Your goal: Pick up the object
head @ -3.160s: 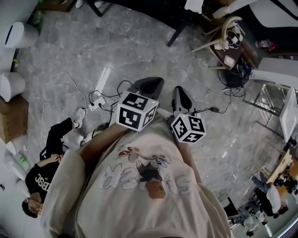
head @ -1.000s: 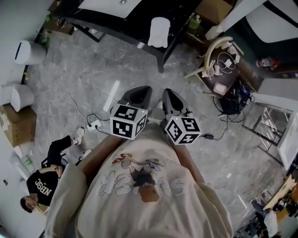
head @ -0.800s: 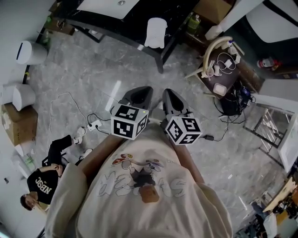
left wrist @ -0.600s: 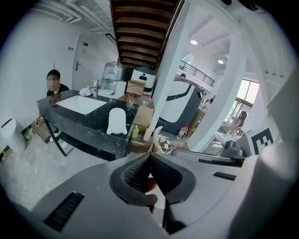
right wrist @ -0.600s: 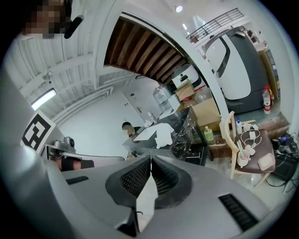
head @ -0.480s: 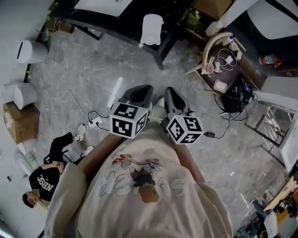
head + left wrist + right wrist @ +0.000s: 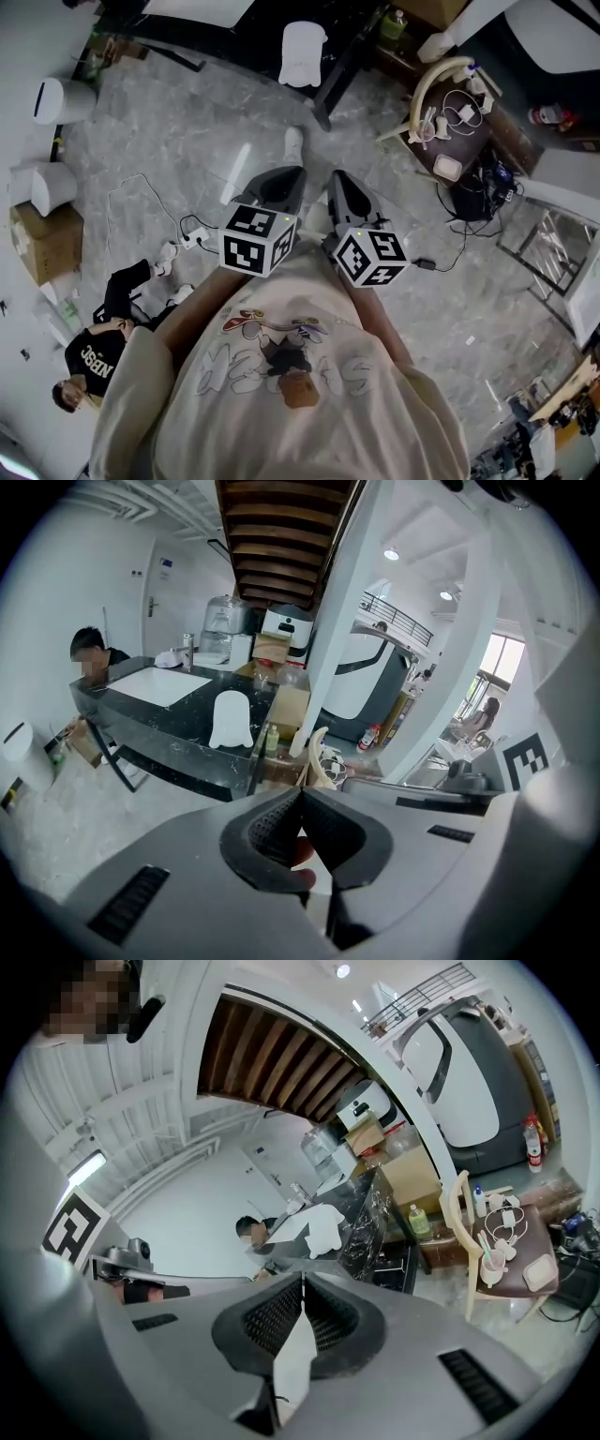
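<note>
Well beyond left hand-held gripper (image 7: 300,797), white object (image 7: 230,719) rests on black table (image 7: 178,720).

place: lab-workshop hall — grey marble floor (image 7: 169,122) | black worktable (image 7: 187,735) | cardboard box (image 7: 42,246) | power strip (image 7: 193,241)

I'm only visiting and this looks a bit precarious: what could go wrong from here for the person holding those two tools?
1. A power strip and loose cables lie on the floor just ahead to the left; a foot could catch on them.
2. A seated person is low down nearby on the left and could get bumped.
3. The left gripper and right gripper both have their jaws shut and empty, so they must open before any grab.
</note>
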Demonstrator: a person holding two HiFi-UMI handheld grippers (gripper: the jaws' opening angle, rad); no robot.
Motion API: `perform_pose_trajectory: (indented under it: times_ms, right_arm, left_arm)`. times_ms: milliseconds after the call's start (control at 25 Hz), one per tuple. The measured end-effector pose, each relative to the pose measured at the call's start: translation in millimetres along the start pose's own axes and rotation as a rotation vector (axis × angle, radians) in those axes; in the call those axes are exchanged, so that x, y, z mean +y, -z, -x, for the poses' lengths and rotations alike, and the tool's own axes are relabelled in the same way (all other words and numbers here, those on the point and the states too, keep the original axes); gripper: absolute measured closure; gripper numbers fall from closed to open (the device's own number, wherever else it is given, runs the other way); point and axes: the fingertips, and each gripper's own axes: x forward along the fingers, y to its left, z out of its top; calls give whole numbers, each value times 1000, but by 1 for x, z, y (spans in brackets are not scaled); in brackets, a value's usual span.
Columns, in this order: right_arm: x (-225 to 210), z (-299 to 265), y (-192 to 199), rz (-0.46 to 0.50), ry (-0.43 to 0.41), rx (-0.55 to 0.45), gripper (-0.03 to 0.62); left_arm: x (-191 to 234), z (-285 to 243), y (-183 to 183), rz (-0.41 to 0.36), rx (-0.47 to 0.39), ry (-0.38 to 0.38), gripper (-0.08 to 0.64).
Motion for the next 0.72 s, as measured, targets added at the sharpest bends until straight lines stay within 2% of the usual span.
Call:
perform_pose_trajectory:
  times_ms: [400,720]
  right_arm:
    - [-6,-40,-19,3,3,24,568]
    - [-6,-82,-57,54,31,1,568]
  left_arm:
    - [28,-21,-31,20,-3,-11,548]
    - [57,-47,-77,16,-10,10,546]
